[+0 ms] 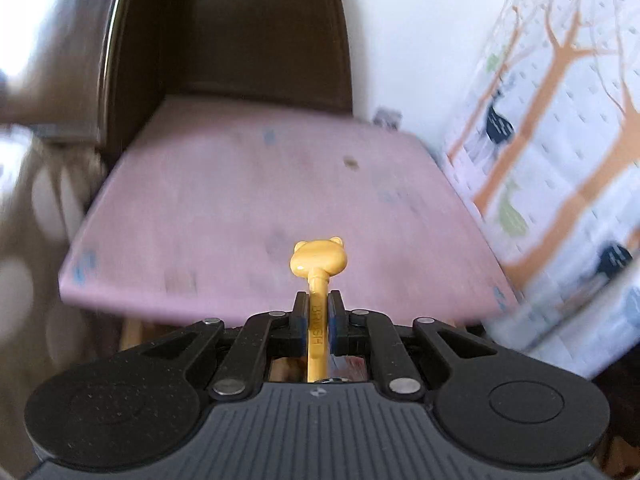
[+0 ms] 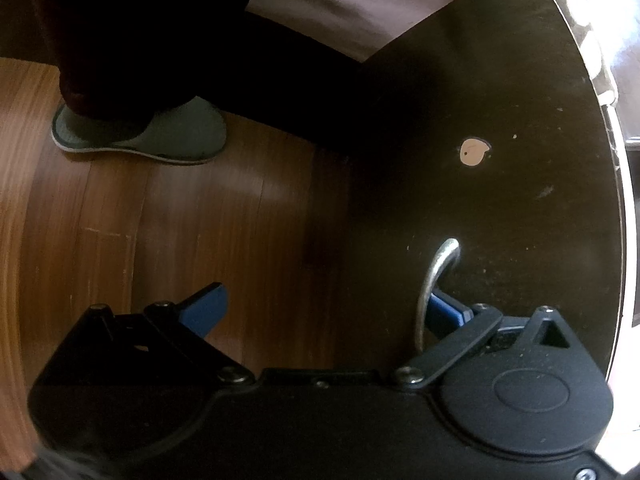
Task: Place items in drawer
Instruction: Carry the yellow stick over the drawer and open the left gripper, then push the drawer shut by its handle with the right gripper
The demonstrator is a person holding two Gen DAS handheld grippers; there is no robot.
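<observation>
My left gripper point(image 1: 318, 304) is shut on a yellow brush point(image 1: 319, 264) with a bear-head end; the handle runs back between the blue pads and the bear head sticks out ahead, over a pink bed sheet point(image 1: 240, 208). In the right wrist view my right gripper point(image 2: 324, 304) stands open, jaws wide apart. Its right fingertip point(image 2: 444, 310) is hooked behind the silver handle point(image 2: 434, 284) of a dark drawer front point(image 2: 500, 184); the left fingertip point(image 2: 206, 308) hangs free over the wooden floor. The drawer's inside is not in view.
A dark headboard point(image 1: 240, 32) rises behind the bed, and a patterned curtain point(image 1: 560, 140) hangs to the right. A person's slippered foot point(image 2: 140, 132) and dark trouser leg stand on the wooden floor point(image 2: 120, 240) left of the drawer front. A small heart sticker point(image 2: 473, 152) marks the dark panel.
</observation>
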